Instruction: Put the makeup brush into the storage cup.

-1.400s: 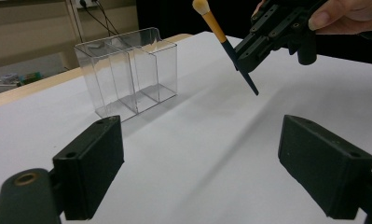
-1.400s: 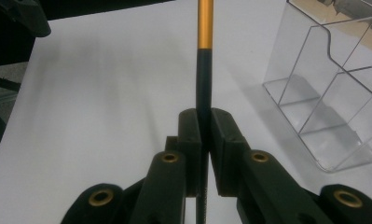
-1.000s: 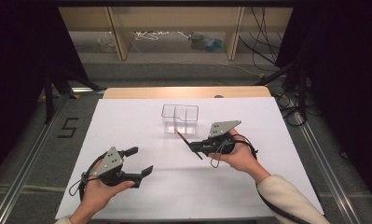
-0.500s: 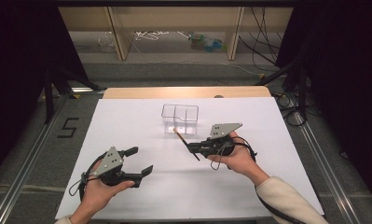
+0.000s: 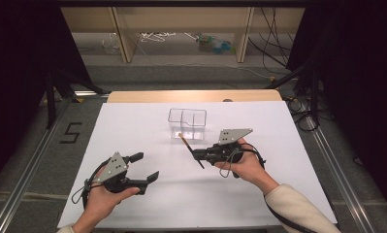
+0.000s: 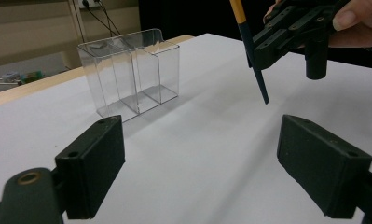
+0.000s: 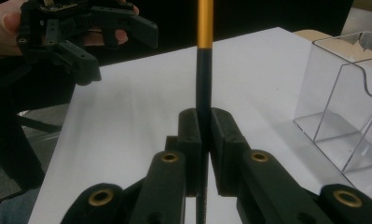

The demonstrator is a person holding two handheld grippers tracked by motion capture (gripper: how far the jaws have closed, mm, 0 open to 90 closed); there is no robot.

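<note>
My right gripper (image 5: 197,155) has its jaws pinched tight on a thin black brush (image 5: 191,151) with a yellow band up its handle, holding it above the white table (image 5: 133,121) just in front of the clear divided box (image 5: 187,123), not touching it; the dark tip points down toward the sheet. My left gripper (image 5: 145,167) sits low near my side of the table, jaws spread wide with nothing between them

The left gripper (image 6: 200,175) stands with jaws wide apart; beyond it, right of the clear box (image 6: 130,72), the right gripper (image 6: 291,35) clamps a pencil (image 6: 251,51).
</note>
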